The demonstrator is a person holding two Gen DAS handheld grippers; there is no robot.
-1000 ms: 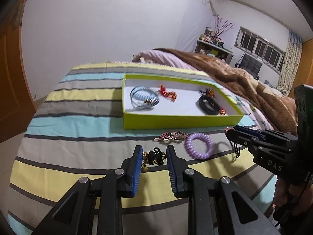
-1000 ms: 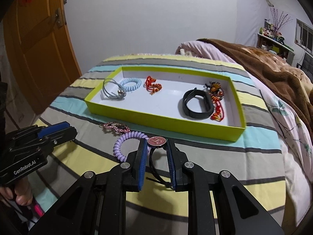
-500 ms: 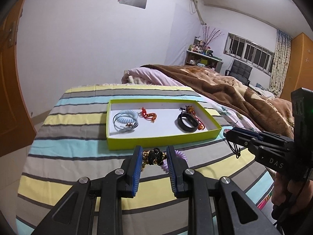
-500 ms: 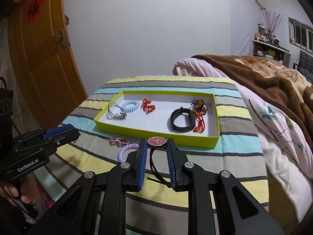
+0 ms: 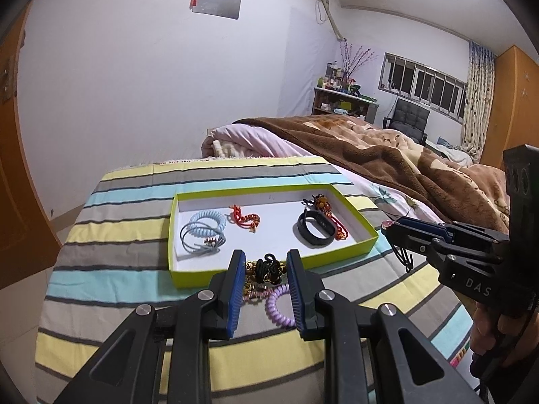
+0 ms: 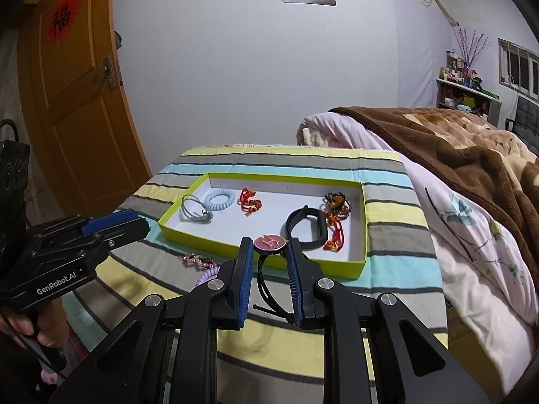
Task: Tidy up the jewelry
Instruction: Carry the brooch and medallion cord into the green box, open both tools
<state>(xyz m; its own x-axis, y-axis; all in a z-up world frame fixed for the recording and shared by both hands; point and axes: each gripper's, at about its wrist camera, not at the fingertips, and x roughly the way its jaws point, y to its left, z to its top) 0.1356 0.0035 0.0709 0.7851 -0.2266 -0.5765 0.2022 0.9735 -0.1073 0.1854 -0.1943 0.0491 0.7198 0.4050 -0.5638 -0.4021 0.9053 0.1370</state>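
Observation:
A lime-green tray with a white floor lies on the striped bed. In it are a light blue coil tie, a red cord charm, a black band and a beaded bracelet. My left gripper is shut on a black-and-gold bracelet, held above the tray's near edge. My right gripper is shut on a pink disc pendant with a black cord, also held above the near edge. A purple coil tie and a pink beaded bracelet lie on the bed.
A brown blanket and pink quilt cover the bed to the right. An orange door stands at the left. The striped cover's edges drop off at the left and the front.
Both grippers have risen and pulled back with their jewelry, so the tray and bed look smaller and farther below. The purple coil and pink bracelet stay on the bed.

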